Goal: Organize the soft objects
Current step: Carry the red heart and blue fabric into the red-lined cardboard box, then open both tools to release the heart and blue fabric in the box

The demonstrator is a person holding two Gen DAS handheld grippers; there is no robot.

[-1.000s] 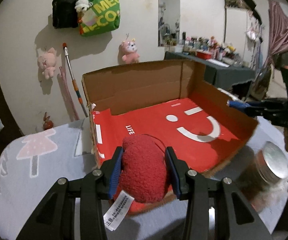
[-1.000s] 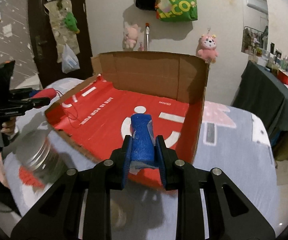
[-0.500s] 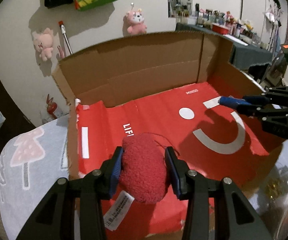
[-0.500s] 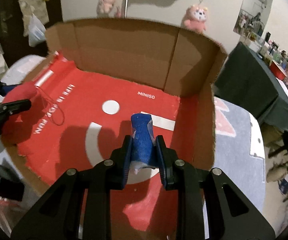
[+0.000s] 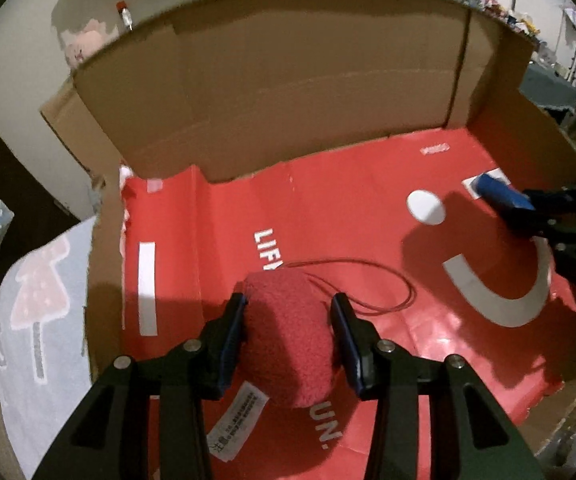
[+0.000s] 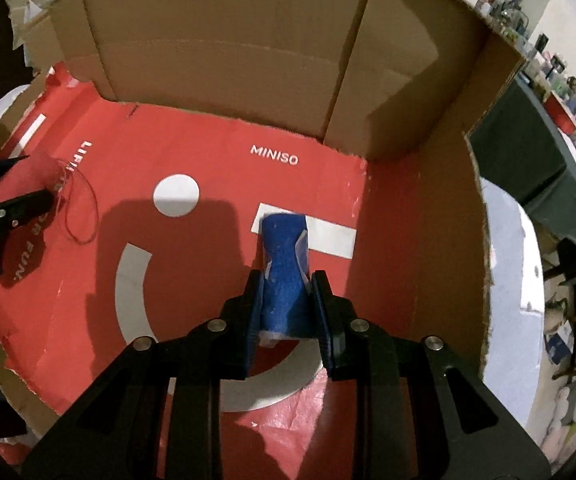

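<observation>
While one red plush toy sits clamped in the left gripper and one blue roll is pinched in the right gripper, both hang over the red liner inside a single open cardboard box, the two grippers well apart.

Surface is wearing a pale grey-blue cloth printed with pink tree shapes. An open brown cardboard box is sitting directly on it, back and side flaps standing up, front side low. A red paper sheet with white lettering and a white smiley print is lining the box floor, creased, its front edge torn.
</observation>
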